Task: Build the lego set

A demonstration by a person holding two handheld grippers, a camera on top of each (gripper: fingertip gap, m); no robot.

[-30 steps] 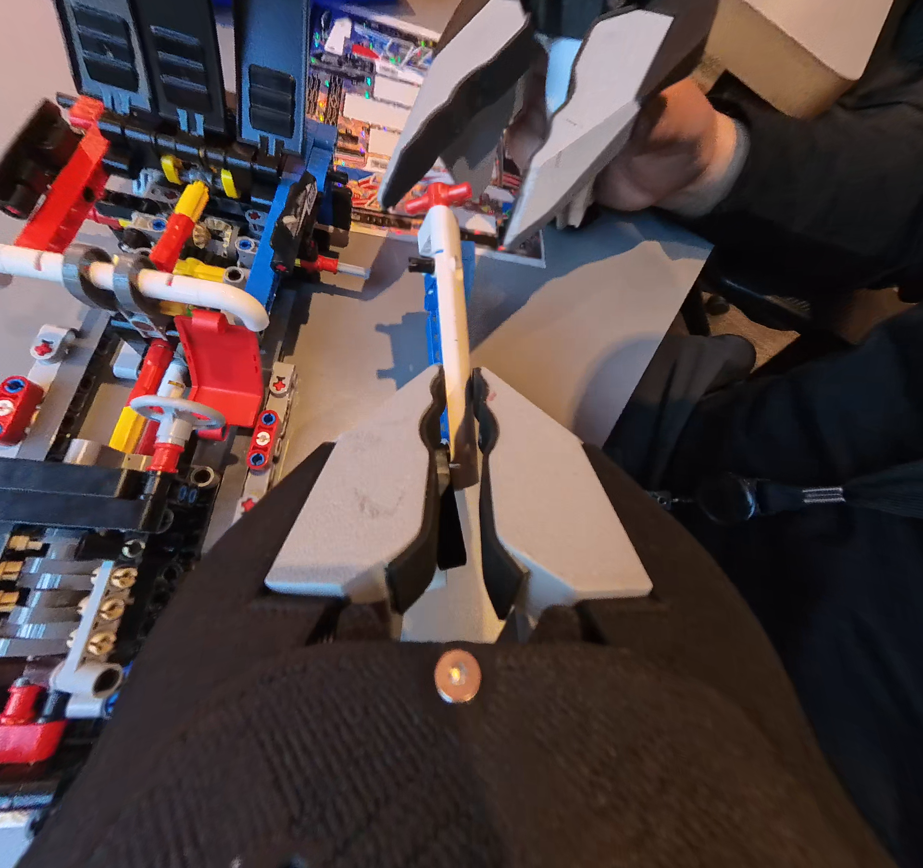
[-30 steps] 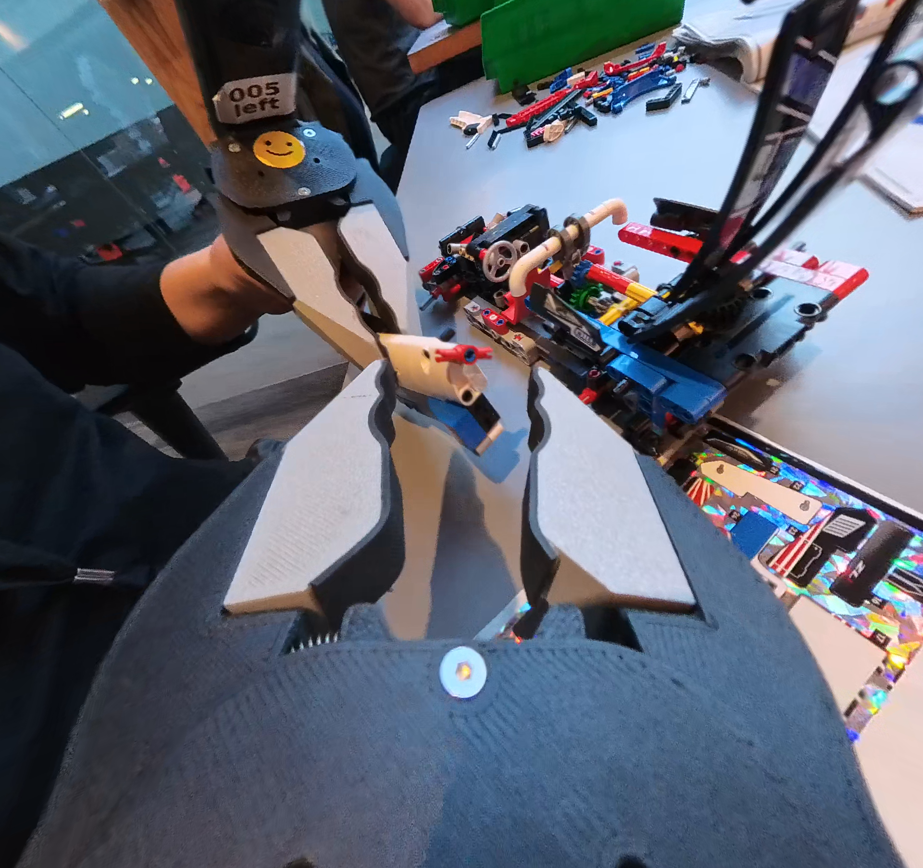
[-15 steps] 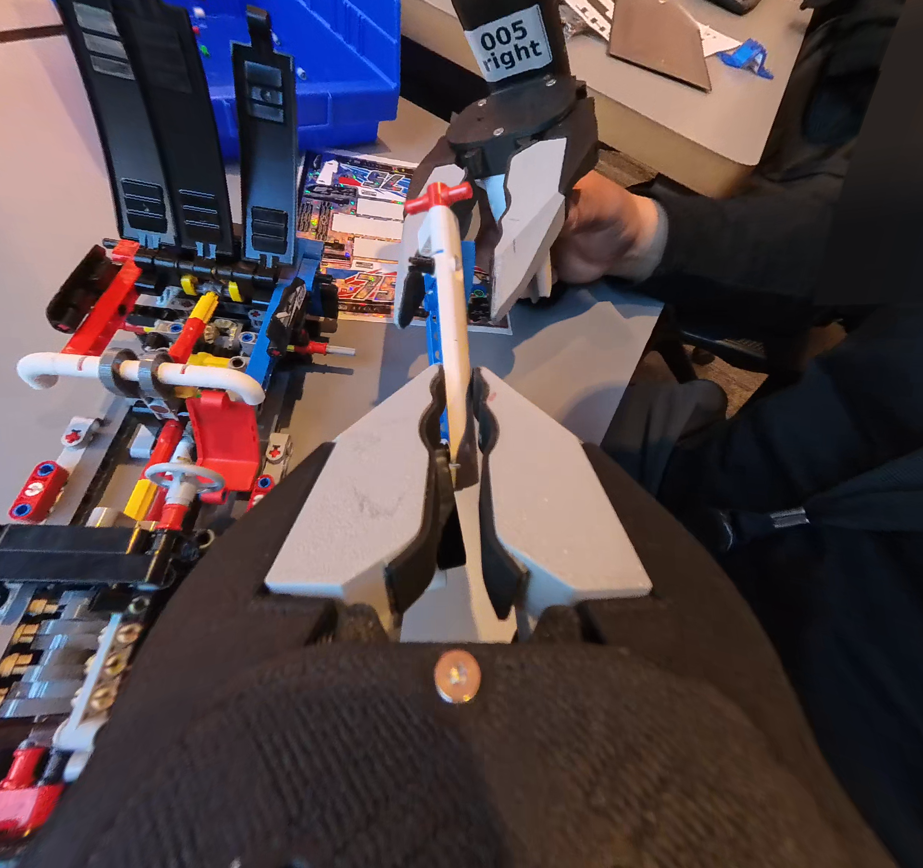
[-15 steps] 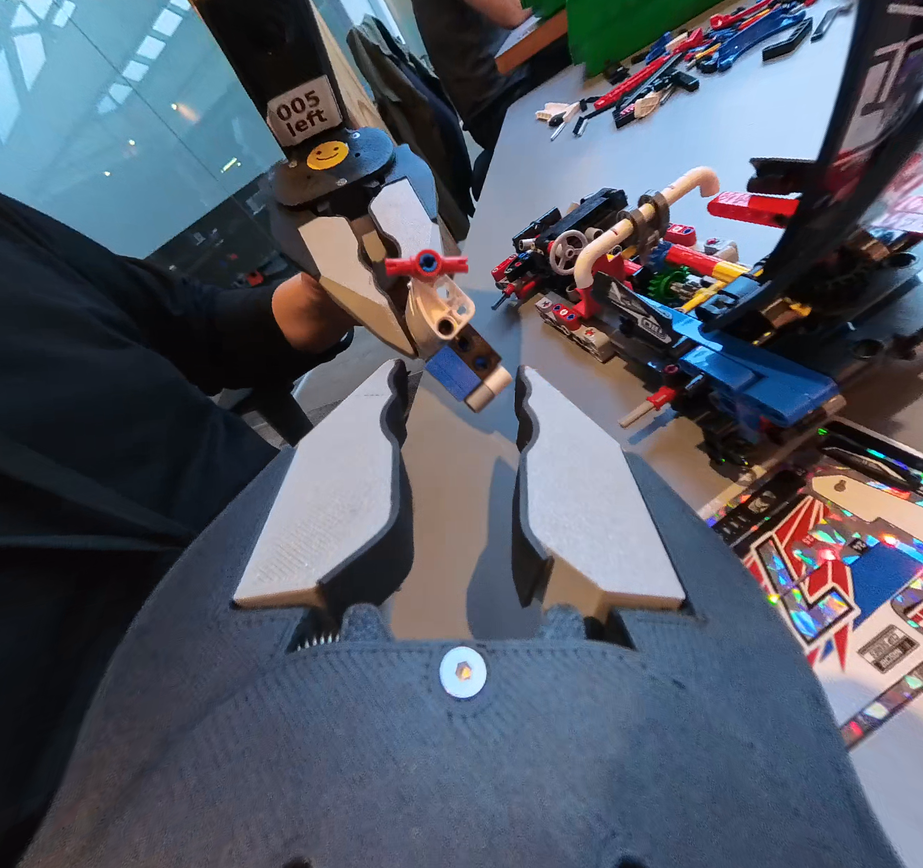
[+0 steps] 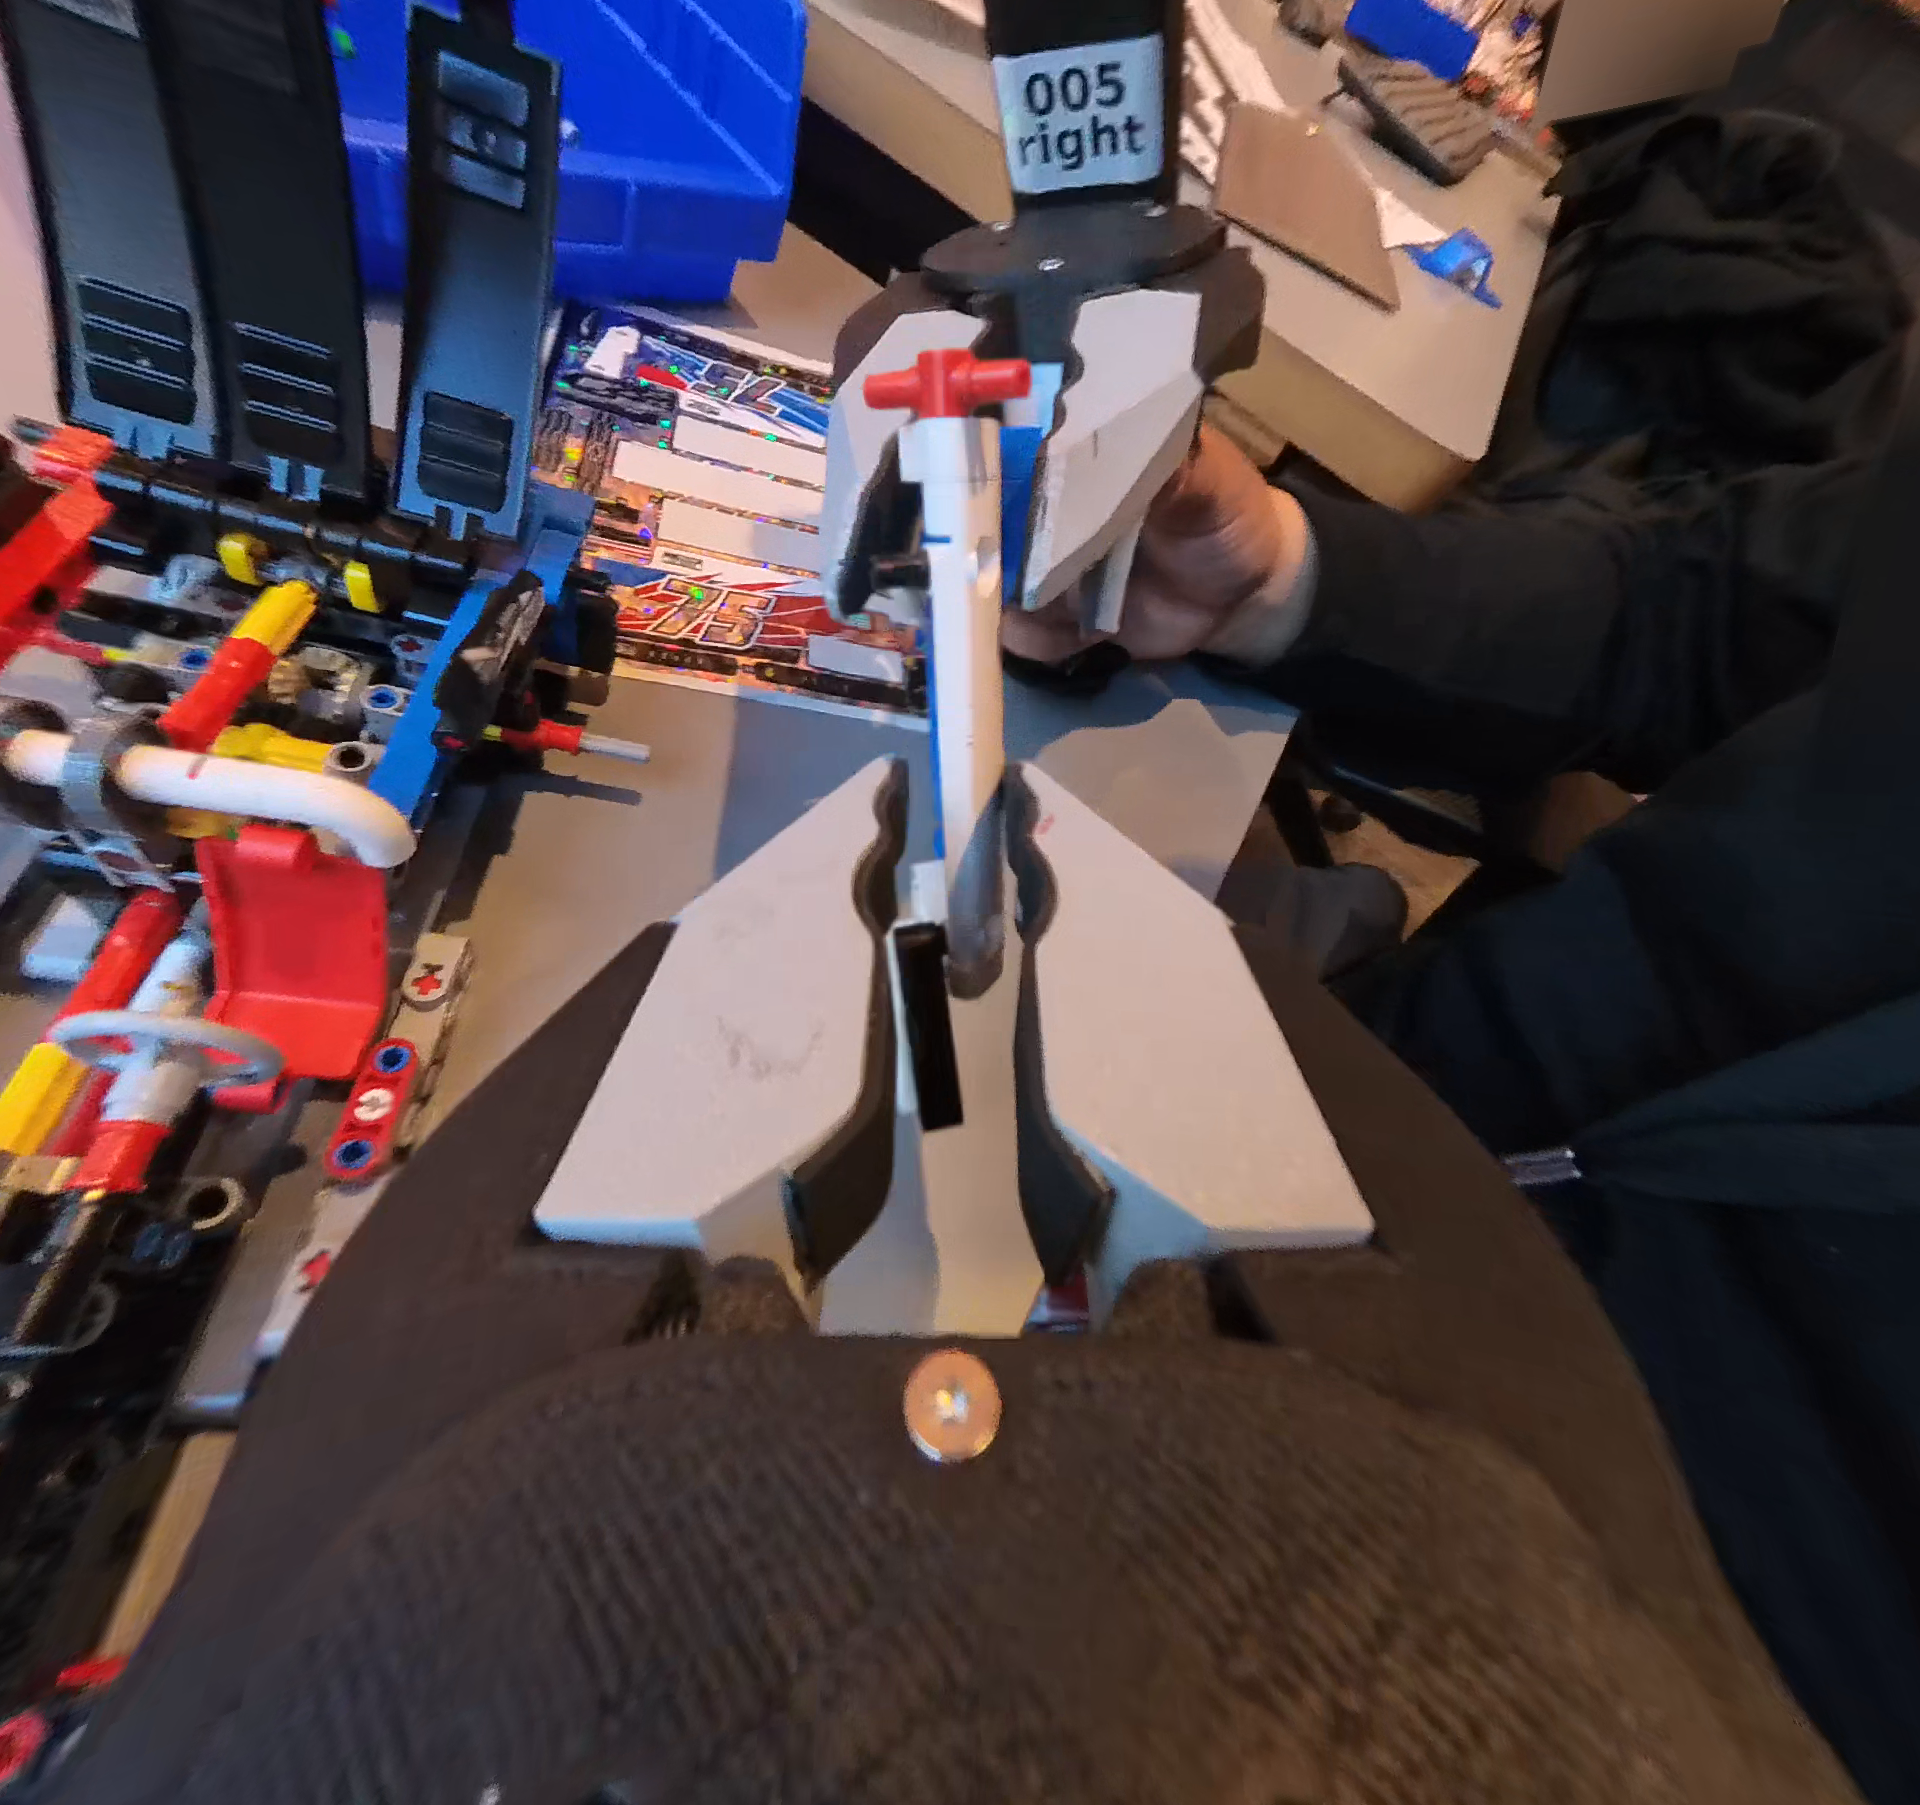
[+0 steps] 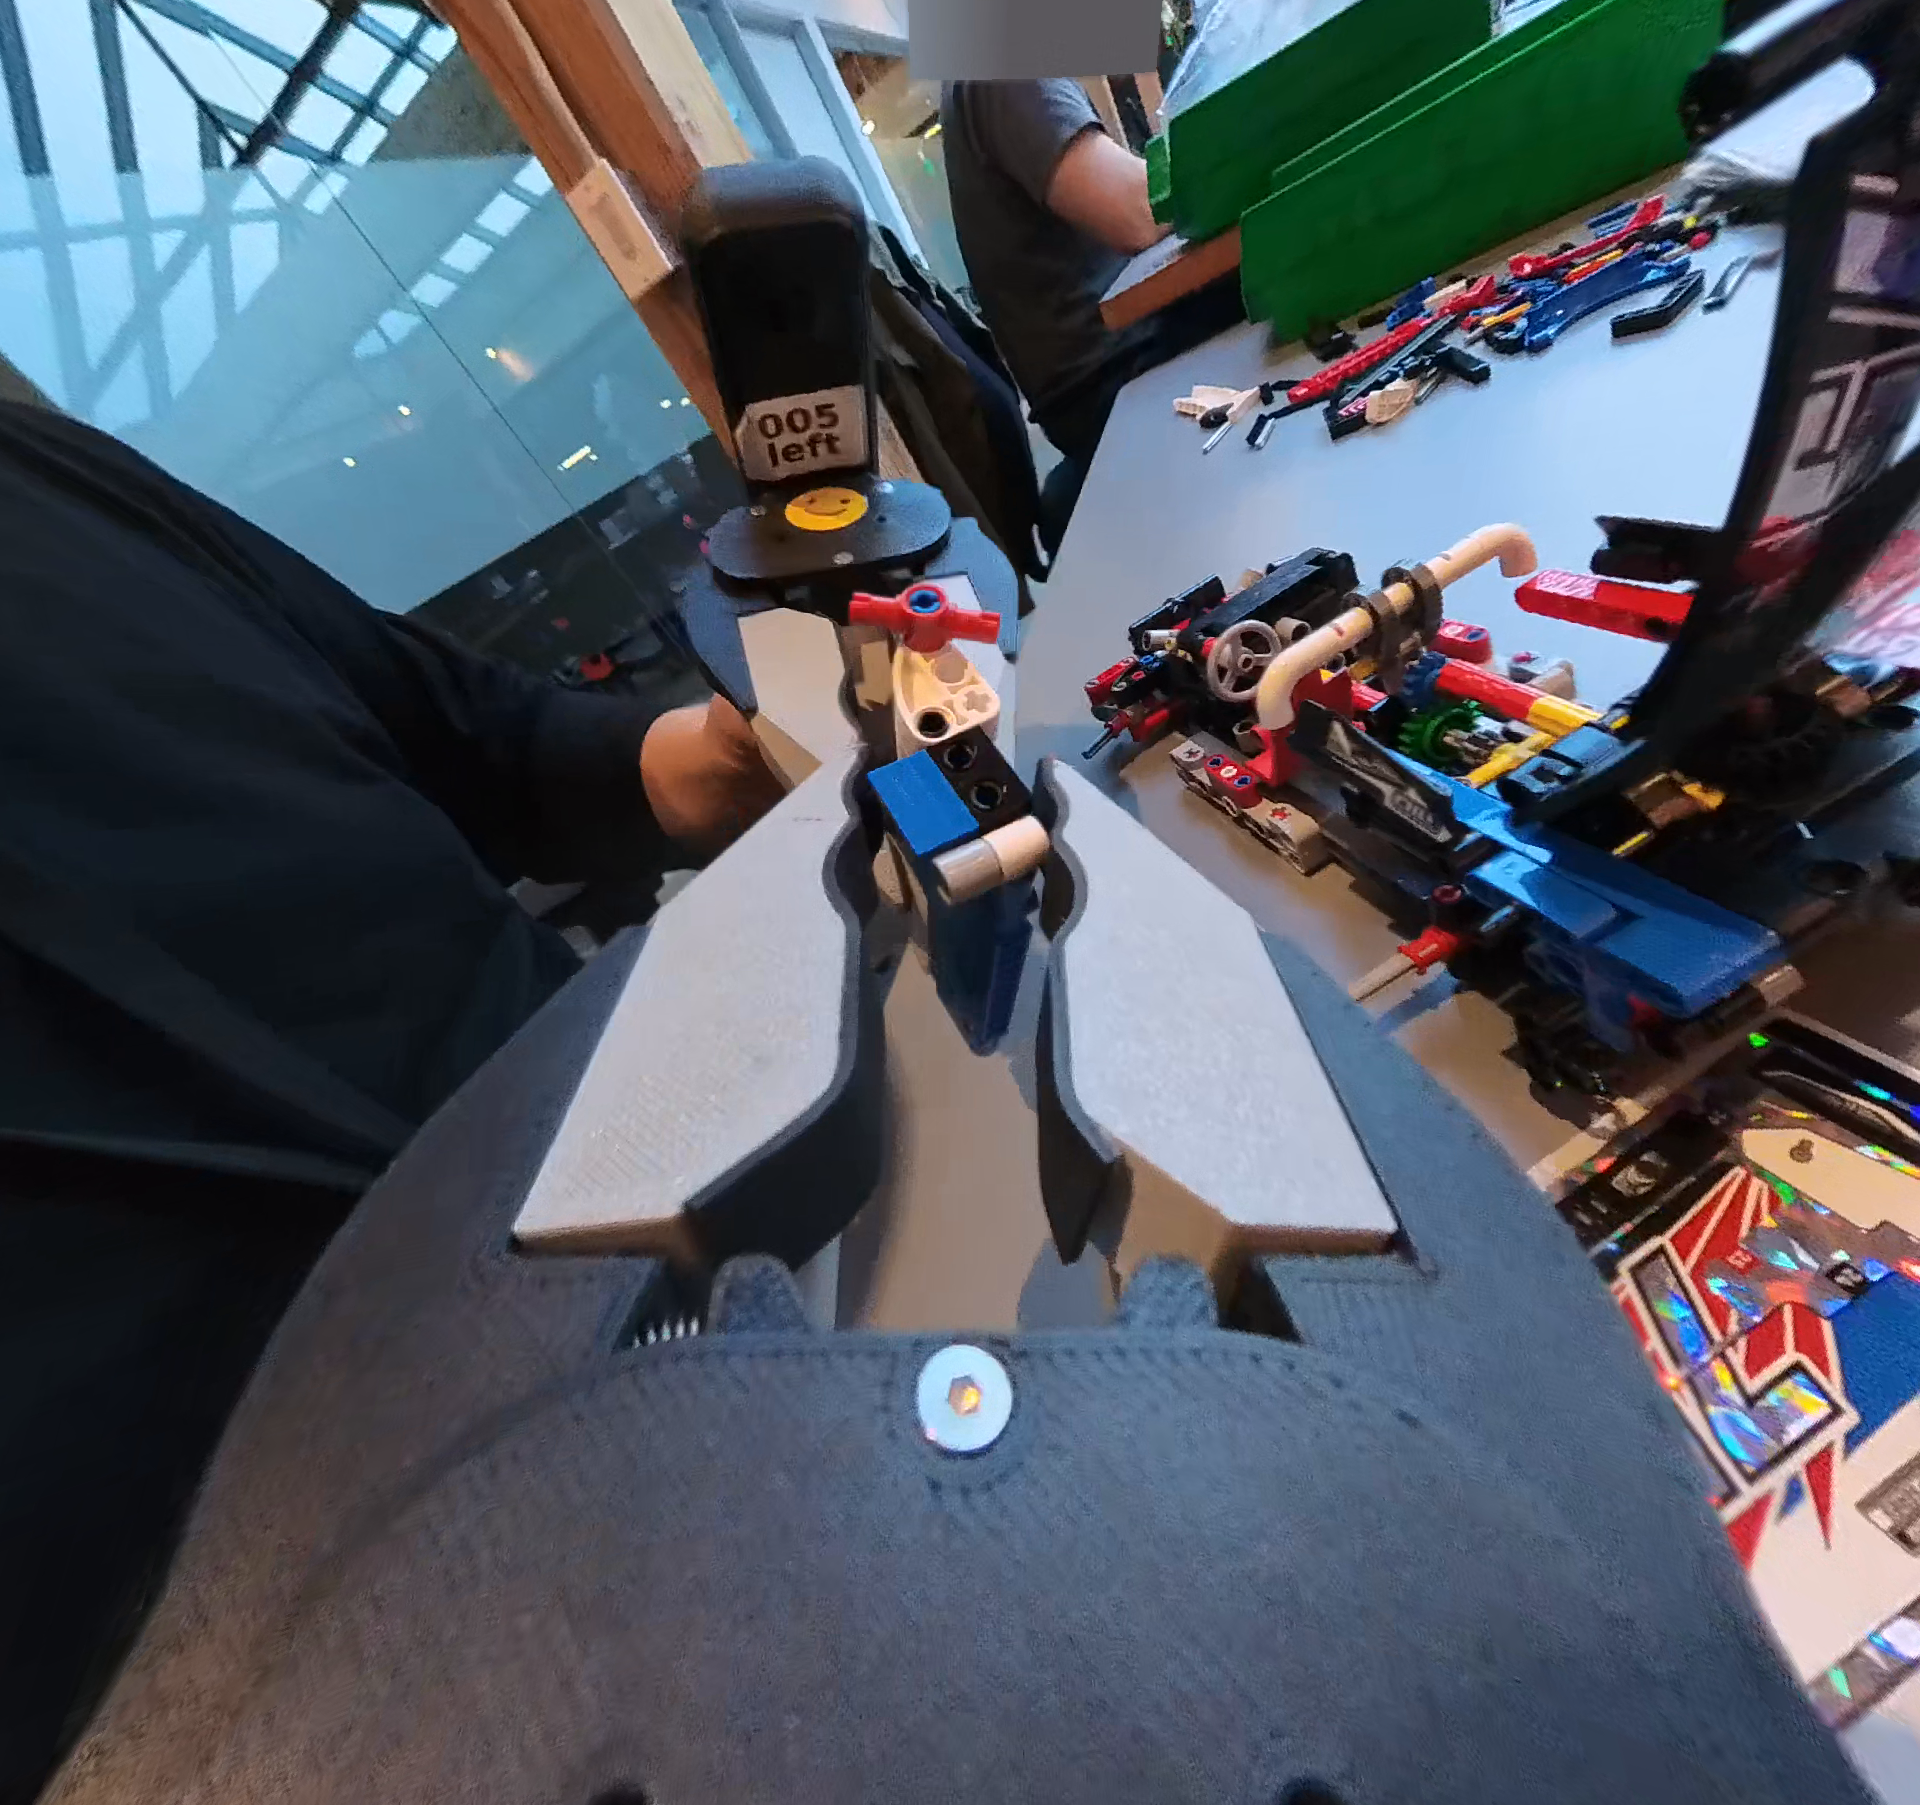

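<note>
my left tool (image 5: 951, 825) is clamped on the near end of a long white and blue lego piece (image 5: 961, 633), which runs up the middle of the left wrist view to a red cross-shaped pin (image 5: 943, 384) at its far tip. my right tool (image 5: 940, 550) shows there in the upper middle of the frame, its two fingers on either side of the piece's far end, just under the red pin. in the right wrist view the same piece (image 6: 951, 799) sits at the centre between my right tool's (image 6: 951, 799) fingers, which are drawn in close beside its blue and black block; i cannot tell whether they are pressing it yet. my left tool (image 6: 862, 706) is behind the piece in the upper middle of that frame. the half-built lego car (image 6: 1455, 768) stands on the grey tabletop (image 6: 1351, 467) at the right of that frame, with a white curved tube (image 6: 1382, 612) across it, well apart from the piece i hold. a shiny sticker sheet (image 6: 1766, 1340) lies at the lower right, and loose parts (image 6: 1455, 353) lie before a green bin (image 6: 1455, 124) at the upper right. a blue bin (image 5: 644, 93) sits at the upper left of the left wrist view.
</note>
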